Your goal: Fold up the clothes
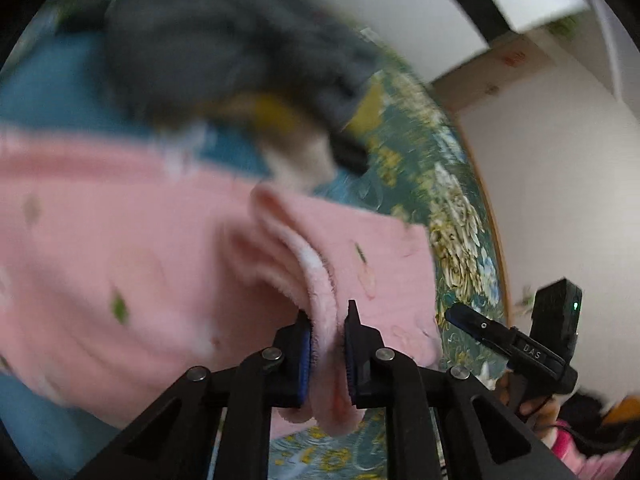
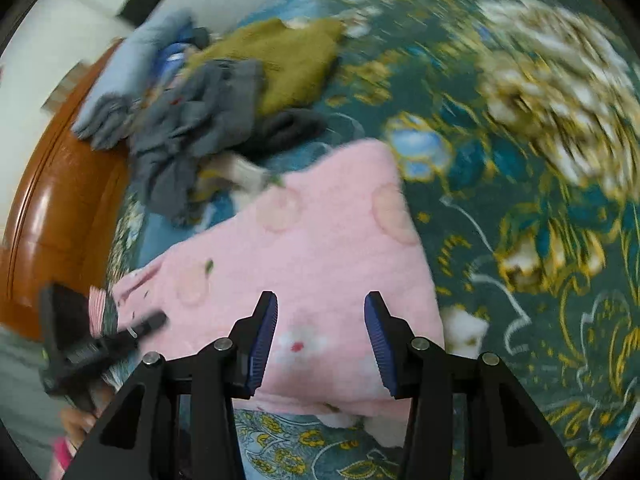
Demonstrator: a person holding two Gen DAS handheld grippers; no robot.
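A teal floral bedspread (image 2: 540, 220) filled the right of the right wrist view. A glossy wooden bed frame (image 2: 52, 208) curved along the left edge, with white wall (image 1: 552, 184) behind.

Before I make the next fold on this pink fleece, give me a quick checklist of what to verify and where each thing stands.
1. Left hand-held gripper has the pink fleece: ok, a thick fold sits pinched between its pads.
2. Right hand-held gripper is free: ok, open above the fleece, holding nothing.
3. Fleece lies on the floral bedspread, not off the edge: ok.
4. Pile of unfolded clothes is clear of the fleece: cannot tell, a grey piece ends right at its far corner.
5. Layers line up for the fold: cannot tell, both views are blurred.
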